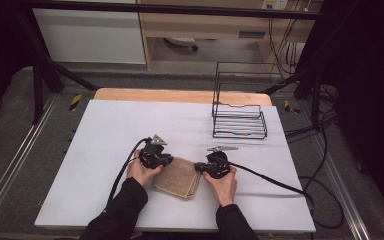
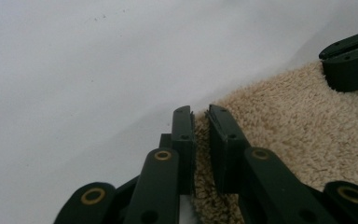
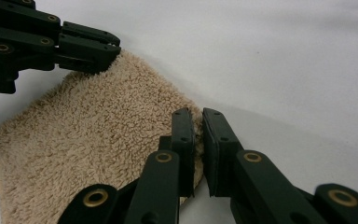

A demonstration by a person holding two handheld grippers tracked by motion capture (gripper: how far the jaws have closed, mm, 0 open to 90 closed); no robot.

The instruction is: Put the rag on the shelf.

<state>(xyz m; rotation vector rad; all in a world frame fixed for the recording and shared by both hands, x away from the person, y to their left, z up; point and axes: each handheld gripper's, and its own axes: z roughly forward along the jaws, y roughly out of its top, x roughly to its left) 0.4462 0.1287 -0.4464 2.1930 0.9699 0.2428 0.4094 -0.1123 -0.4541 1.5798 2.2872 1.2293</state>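
Black sleeves and both hands come in from the near edge of the white table (image 1: 105,130), the largest thing in the scene, and rest on a folded beige towel (image 1: 177,176) lying just in front of the person. Well beyond it, toward the far right corner, a black wire rack (image 1: 239,117) stands empty. At the towel's left corner, the left gripper (image 2: 200,116) has its jaws nearly together, with a ridge of the pile pinched between the pads. At the opposite corner, the right gripper (image 3: 198,116) is closed in the same way on the towel's edge, the fabric caught in the narrow gap. So the grasping looks done: both corners are secured while the towel lies flat, folded in layers. Lifting, then opening it out or carrying it elsewhere, seems to be what is left; nothing has reached the rack.
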